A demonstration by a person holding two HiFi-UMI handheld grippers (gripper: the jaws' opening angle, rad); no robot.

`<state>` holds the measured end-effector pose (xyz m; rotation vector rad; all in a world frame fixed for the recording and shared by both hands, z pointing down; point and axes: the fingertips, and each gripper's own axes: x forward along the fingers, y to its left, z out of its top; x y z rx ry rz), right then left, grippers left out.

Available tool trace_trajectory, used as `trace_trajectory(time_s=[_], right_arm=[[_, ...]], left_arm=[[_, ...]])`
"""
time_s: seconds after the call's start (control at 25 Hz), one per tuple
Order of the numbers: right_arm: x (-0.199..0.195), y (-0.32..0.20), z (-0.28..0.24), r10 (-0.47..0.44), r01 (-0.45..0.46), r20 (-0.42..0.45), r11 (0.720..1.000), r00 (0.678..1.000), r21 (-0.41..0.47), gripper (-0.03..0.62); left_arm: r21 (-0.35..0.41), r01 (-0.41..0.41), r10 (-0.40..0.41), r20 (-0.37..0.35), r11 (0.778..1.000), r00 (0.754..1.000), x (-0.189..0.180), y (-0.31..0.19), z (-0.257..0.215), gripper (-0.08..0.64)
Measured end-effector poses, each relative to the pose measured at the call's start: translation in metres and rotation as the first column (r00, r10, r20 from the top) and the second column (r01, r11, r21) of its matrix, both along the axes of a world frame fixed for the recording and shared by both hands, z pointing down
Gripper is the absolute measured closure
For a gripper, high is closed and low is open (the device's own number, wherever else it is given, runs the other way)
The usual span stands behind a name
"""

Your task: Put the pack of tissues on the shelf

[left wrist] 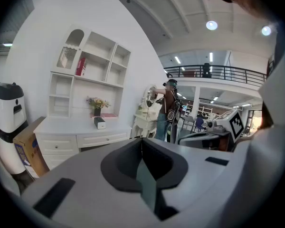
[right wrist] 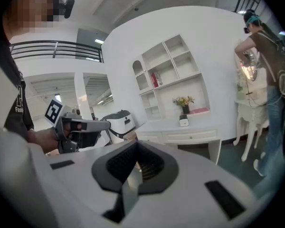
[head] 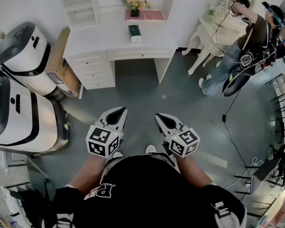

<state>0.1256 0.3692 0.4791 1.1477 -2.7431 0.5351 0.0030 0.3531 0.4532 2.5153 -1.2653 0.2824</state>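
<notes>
The pack of tissues (head: 135, 33), a small dark-and-white box, lies on the white desk (head: 99, 42) against the far wall, in front of a vase of flowers (head: 135, 4). A white shelf unit (head: 78, 4) with open compartments stands on the desk's left part. In the gripper views the pack (left wrist: 100, 122) (right wrist: 183, 121) shows small and distant below the shelves (left wrist: 92, 75) (right wrist: 168, 75). My left gripper (head: 118, 112) and right gripper (head: 162, 118) are held side by side over the floor, well short of the desk. Both are shut with nothing in them.
Two large white machines (head: 23, 56) (head: 19, 118) and a cardboard box (head: 64, 65) stand left of the desk. To the right, another person (head: 247, 42) stands at a white dressing table (head: 218, 27). Cables (head: 232, 137) trail over the grey floor, with racks at the right edge.
</notes>
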Motion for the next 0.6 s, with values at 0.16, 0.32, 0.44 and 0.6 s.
trace_trajectory(time_s=[0.16,0.32,0.44,0.6], right_arm=[[0.006,0.003,0.002,0.000,0.000,-0.001,1.000,1.000,0.002,0.586],[0.010,0.004,0.002,-0.012,0.012,-0.001,1.000,1.000,0.001,0.586],[0.014,0.003,0.001,-0.022,0.022,0.000,1.000,1.000,0.000,0.586],[0.019,0.004,-0.002,-0.033,0.033,0.018,0.999,0.999,0.008,0.586]], left_arm=[[0.004,0.009,-0.009,0.000,1.000,1.000,0.004,0.003,0.001,0.545],[0.003,0.017,-0.017,0.000,1.000,1.000,0.008,0.004,0.001,0.546],[0.003,0.021,-0.021,0.001,1.000,1.000,0.013,0.003,0.000,0.546],[0.003,0.028,-0.028,-0.001,1.000,1.000,0.020,0.004,0.000,0.546]])
